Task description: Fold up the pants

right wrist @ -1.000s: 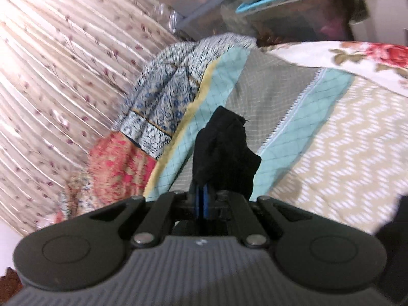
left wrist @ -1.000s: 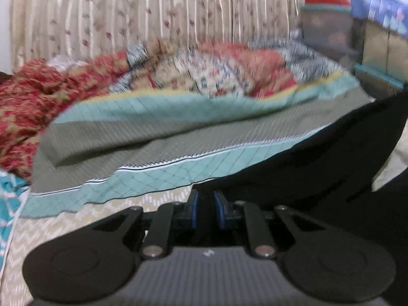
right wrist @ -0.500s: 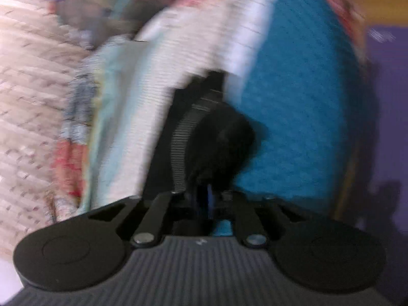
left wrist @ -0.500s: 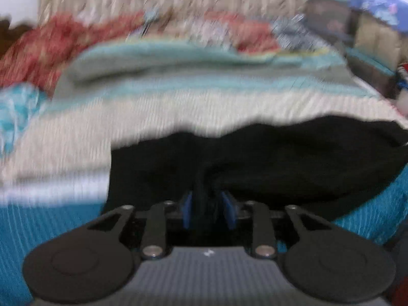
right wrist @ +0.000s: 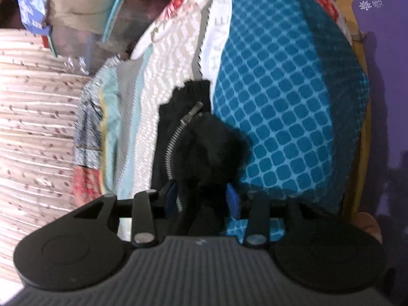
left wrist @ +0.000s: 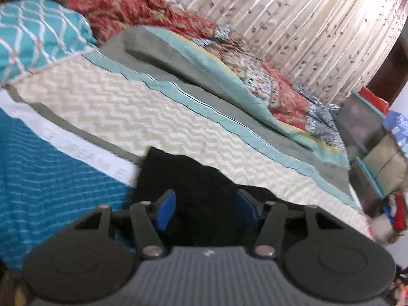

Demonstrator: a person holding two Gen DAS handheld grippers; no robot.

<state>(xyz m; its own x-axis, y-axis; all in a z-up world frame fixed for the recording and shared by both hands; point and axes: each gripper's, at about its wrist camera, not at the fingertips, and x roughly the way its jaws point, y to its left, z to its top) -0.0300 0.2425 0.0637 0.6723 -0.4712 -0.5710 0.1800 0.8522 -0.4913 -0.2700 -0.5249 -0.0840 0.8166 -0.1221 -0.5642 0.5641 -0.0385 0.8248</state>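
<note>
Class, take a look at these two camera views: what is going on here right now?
A person with a handheld gripper in each hand is folding black pants on a bed. The pants lie at the bed's near edge, zipper showing. Both the left gripper and the right gripper have their jaws opening, with black fabric between the blue pads but no longer pinched. It looks like the pants were just laid down and let go.

Left tongs [left wrist: 206, 210] opening over black pants [left wrist: 199, 186], chevron bedspread [left wrist: 132, 112] beyond
</note>
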